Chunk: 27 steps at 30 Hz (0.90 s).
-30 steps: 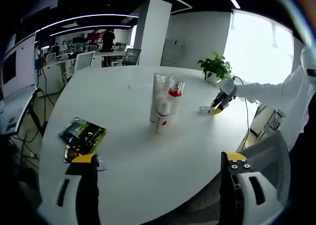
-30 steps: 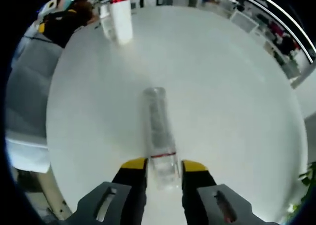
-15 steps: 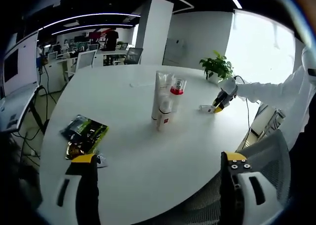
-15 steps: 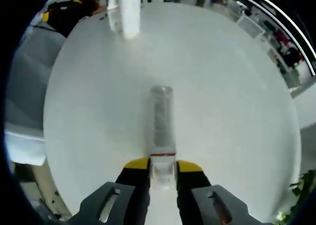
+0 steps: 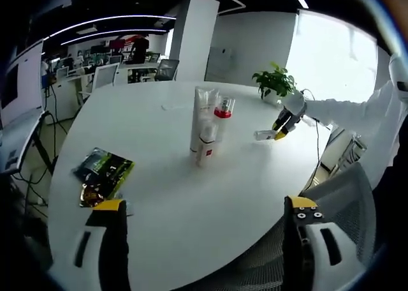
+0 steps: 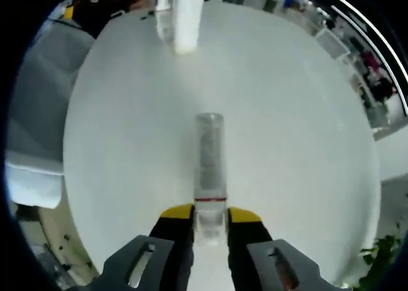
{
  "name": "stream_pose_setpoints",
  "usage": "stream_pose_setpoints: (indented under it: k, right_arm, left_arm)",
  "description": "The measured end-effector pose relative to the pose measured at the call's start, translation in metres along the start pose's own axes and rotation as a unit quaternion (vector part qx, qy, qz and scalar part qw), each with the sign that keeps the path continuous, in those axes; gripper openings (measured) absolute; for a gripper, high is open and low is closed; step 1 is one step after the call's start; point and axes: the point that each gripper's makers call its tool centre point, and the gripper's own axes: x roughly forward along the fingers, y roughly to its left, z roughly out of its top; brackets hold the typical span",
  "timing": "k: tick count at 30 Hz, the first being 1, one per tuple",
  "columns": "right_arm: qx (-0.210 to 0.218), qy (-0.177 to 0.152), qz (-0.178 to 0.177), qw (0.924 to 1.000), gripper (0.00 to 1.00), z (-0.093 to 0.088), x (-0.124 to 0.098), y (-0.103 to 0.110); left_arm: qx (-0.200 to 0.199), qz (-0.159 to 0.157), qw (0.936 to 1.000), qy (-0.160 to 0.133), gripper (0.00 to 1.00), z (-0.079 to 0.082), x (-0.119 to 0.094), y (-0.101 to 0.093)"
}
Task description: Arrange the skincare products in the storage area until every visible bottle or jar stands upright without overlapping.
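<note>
In the right gripper view my right gripper (image 6: 210, 216) is shut on the cap end of a clear bottle (image 6: 210, 160) with a thin red band; the bottle points away from me over the white table (image 6: 299, 112). Farther off, a white bottle with a red band (image 6: 189, 16) stands upright beside a clear bottle (image 6: 164, 13). In the left gripper view the standing products (image 5: 207, 128) cluster mid-table: a white tube, a red-capped bottle and a small white bottle. The right gripper (image 5: 278, 130) holds the clear bottle (image 5: 264, 134) to their right. My left gripper (image 5: 204, 208) is open, its jaws far apart above the near table edge.
A dark green packet (image 5: 102, 173) lies on the table at the left. A potted plant (image 5: 275, 83) stands at the far edge. A grey mesh chair (image 5: 347, 195) sits at the near right, and another chair (image 6: 44, 93) lies beside the table in the right gripper view.
My right gripper has closed fully on the clear bottle's cap end. Both views have shifted slightly; the standing bottles have not moved.
</note>
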Motion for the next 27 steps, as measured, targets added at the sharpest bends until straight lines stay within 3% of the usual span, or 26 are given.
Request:
stream_pose_setpoints:
  k: [6, 14, 16, 22, 27]
  right_arm:
    - [-0.014, -0.011, -0.004, 0.9998, 0.12, 0.016, -0.01, 0.009]
    - [-0.045, -0.026, -0.003, 0.9986, 0.12, 0.042, -0.023, 0.029]
    - [-0.047, -0.03, 0.005, 0.9984, 0.12, 0.048, -0.022, 0.036]
    - [-0.068, -0.032, 0.014, 0.997, 0.12, 0.064, -0.019, 0.054]
    - [-0.095, -0.04, 0.017, 0.9945, 0.12, 0.087, -0.021, 0.066]
  left_arm:
    - [0.025, 0.002, 0.9994, 0.022, 0.96, -0.003, 0.005, 0.001]
    - [0.059, -0.019, 0.9973, 0.039, 0.97, -0.002, 0.015, -0.007]
    - [0.081, -0.033, 0.9943, 0.06, 0.96, -0.007, 0.017, -0.011]
    - [0.119, -0.041, 0.9892, 0.075, 0.94, -0.004, 0.029, -0.018]
    - [0.173, -0.044, 0.9799, 0.09, 0.92, 0.004, 0.039, -0.026]
